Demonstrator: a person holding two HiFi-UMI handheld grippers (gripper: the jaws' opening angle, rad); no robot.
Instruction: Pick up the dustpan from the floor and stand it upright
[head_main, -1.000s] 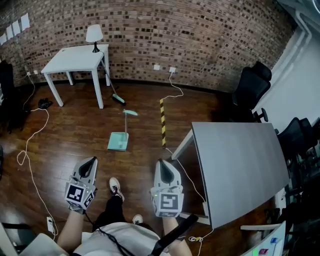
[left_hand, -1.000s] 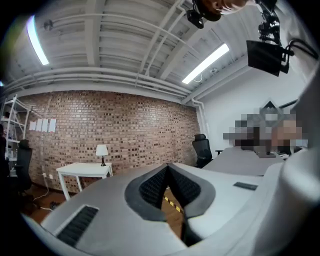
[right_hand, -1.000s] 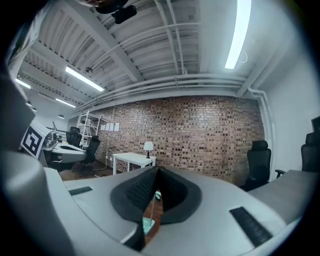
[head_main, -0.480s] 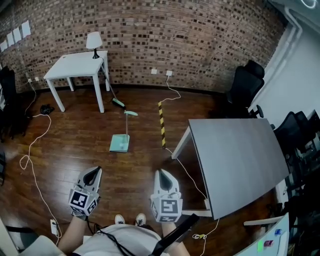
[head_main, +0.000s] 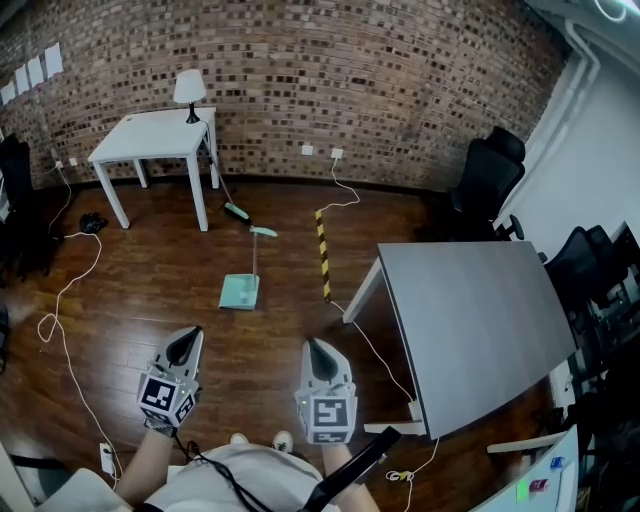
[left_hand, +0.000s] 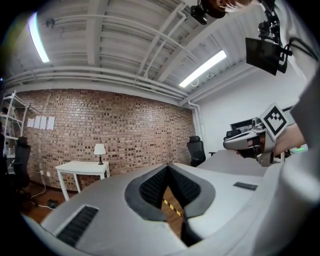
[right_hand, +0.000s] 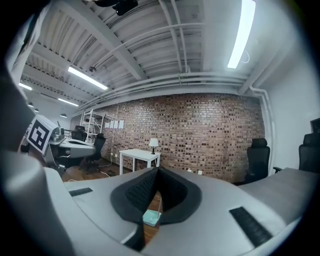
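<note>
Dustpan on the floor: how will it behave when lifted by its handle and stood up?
Probably light: the dustpan looks like thin teal plastic. Its long slim handle likely makes it tippy once upright. The glossy wood floor may let it slide when nudged.

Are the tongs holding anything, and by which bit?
Nothing is held. The left tongs and right tongs are shut and empty; the dustpan lies on the floor, away from both.

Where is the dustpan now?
In the head view the dustpan lies on the floor left of centre, just left of the striped tape, in front of the white table.
</note>
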